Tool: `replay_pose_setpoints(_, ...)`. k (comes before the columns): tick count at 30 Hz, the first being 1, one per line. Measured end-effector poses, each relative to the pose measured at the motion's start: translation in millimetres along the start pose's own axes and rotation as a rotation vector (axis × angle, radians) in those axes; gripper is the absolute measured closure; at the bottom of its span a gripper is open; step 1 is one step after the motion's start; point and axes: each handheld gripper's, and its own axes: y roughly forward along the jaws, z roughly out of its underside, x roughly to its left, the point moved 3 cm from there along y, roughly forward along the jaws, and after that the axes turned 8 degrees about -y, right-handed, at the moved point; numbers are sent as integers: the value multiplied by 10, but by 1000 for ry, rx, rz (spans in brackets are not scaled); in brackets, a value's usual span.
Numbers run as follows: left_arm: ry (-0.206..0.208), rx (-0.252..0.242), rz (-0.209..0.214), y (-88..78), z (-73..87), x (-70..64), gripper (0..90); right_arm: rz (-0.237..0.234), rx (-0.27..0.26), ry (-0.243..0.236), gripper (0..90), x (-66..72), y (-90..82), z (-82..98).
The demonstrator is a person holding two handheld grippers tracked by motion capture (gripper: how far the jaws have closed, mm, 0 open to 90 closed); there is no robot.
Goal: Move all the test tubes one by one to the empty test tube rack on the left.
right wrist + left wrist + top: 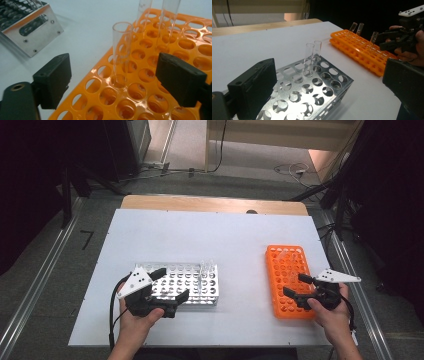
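Observation:
A metal test-tube rack (200, 285) (312, 85) stands left of centre, with two clear tubes (309, 53) upright at its far corner. My left gripper (172, 284) (329, 87) is open, its jaws spread over the rack's near end with no tube between them. An orange rack (285, 265) (140, 75) lies to the right and holds three clear tubes. My right gripper (294, 284) (116, 75) (384, 41) is at the orange rack's near end. One upright tube (121, 55) (374, 37) stands between its jaws, and neither pad touches the glass. The other two tubes (145, 12) stand farther back.
Both racks rest on a white board (200, 235) on a wooden table (210, 202). Bare board lies between the racks and behind them. Metal rails run along the floor on both sides, and cables (295, 169) lie on the floor beyond the table.

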Motion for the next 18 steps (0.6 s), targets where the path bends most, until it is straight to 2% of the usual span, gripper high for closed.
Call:
replay_pose_setpoints(5, -4, 12, -9, 7, 36, 24, 0, 19, 31, 29, 286, -13, 16, 16)
replay_pose_setpoints(10, -3, 14, -6, 22, 39, 13, 0, 46, 63, 17, 463, 15, 67, 14)
replay_pose_setpoints(15, -8, 16, -8, 26, 43, 16, 0, 76, 108, 9, 562, 39, 116, 2)
replay_pose_setpoints(18, -7, 18, -10, 24, 45, 20, 0, 103, 116, 12, 601, 33, 127, 4)
